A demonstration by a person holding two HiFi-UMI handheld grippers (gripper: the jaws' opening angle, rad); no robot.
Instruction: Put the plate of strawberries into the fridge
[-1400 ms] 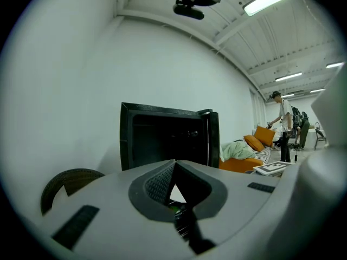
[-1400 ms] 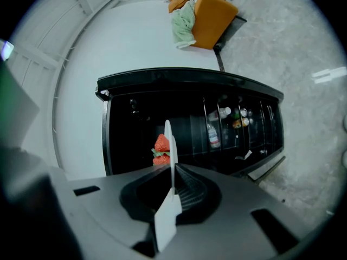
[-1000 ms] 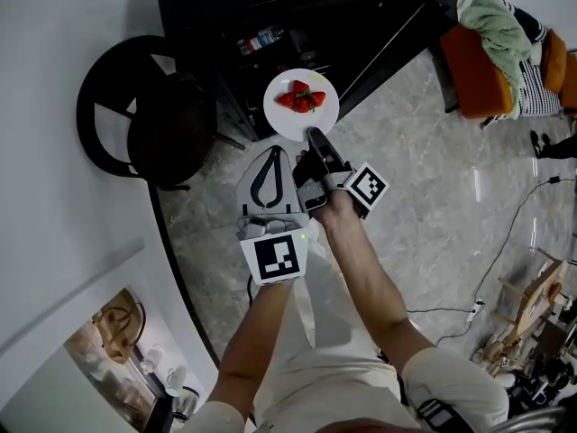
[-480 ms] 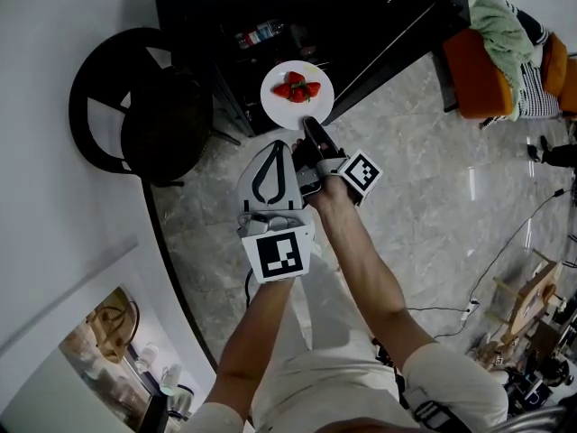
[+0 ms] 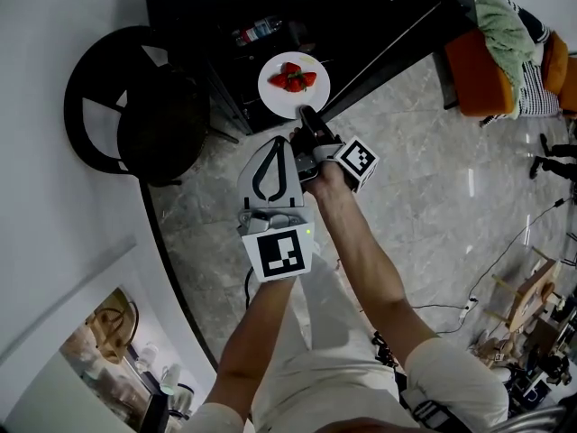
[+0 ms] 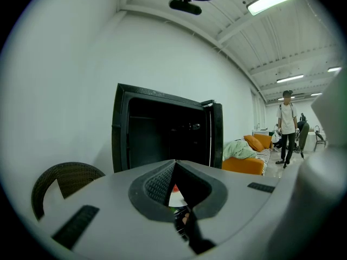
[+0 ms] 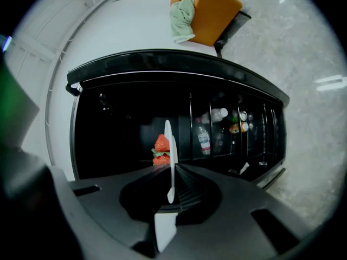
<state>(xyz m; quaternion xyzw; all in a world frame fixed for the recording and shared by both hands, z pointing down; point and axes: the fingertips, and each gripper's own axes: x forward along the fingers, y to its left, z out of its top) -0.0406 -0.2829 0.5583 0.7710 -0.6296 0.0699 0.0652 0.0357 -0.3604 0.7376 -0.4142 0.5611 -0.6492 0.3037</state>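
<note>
A white plate (image 5: 294, 97) with a few red strawberries (image 5: 293, 78) hangs in front of the open black fridge (image 5: 270, 7). My right gripper (image 5: 306, 118) is shut on the plate's near rim. In the right gripper view the plate (image 7: 168, 145) shows edge-on between the jaws of the right gripper (image 7: 169, 191), with the strawberries (image 7: 161, 148) to its left and the dark fridge interior (image 7: 119, 129) behind. My left gripper (image 5: 278, 142) sits just behind and left of the right one, its tips together and nothing in them. The left gripper (image 6: 174, 164) faces the fridge (image 6: 162, 134).
The fridge door (image 5: 397, 43) stands open to the right, with bottles (image 7: 217, 126) on its shelves. A black wicker chair (image 5: 135, 106) stands left of the fridge. An orange sofa (image 5: 487, 61) with a green cloth is at the right. A person (image 6: 286, 126) stands further off.
My right gripper has carried the plate further toward the fridge opening. The left gripper has stayed where it was.
</note>
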